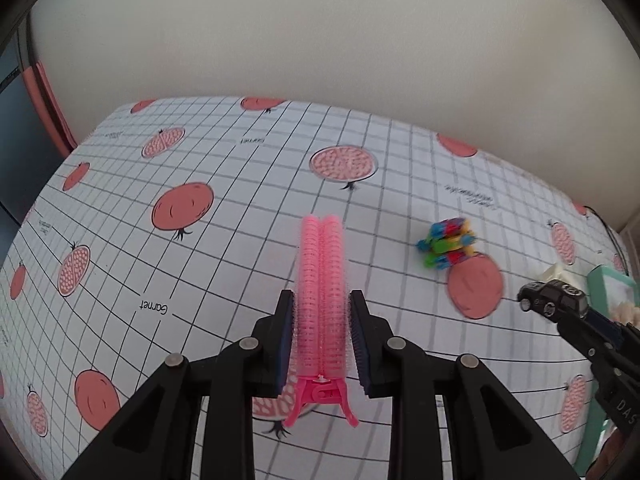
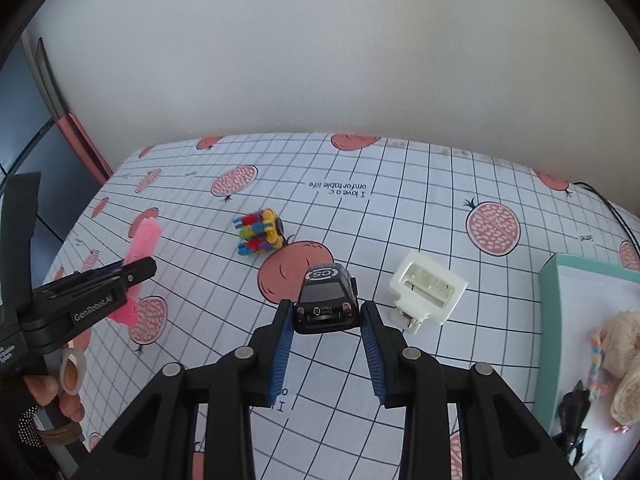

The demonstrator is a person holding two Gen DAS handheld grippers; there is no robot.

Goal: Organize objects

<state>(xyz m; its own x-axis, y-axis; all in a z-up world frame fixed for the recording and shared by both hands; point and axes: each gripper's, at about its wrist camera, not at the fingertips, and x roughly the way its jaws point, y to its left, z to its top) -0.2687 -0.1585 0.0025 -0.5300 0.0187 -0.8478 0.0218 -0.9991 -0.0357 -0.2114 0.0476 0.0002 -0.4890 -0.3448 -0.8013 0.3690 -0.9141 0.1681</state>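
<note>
The pink hair-roller clip (image 1: pixel 320 304) sits lengthwise between the left tool's (image 1: pixel 320 304) pads, which press its sides, lifted above the bench (image 1: pixel 224 264). The black toy car (image 2: pixel 326 302) sits between the right tool's (image 2: pixel 326 312) fingertips, its rear toward the camera; I cannot tell whether they touch it. Beyond lie a multicoloured block toy (image 2: pixel 260 236), a white claw clip (image 2: pixel 426 288), and a teal tray (image 2: pixel 560 280) at right.

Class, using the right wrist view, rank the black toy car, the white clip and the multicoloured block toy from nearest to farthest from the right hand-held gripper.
1. Black toy car: between the fingertips of the right hand-held gripper.
2. White clip: just right of the car, on the tablecloth.
3. Multicoloured block toy: farther back, to the left.
</note>
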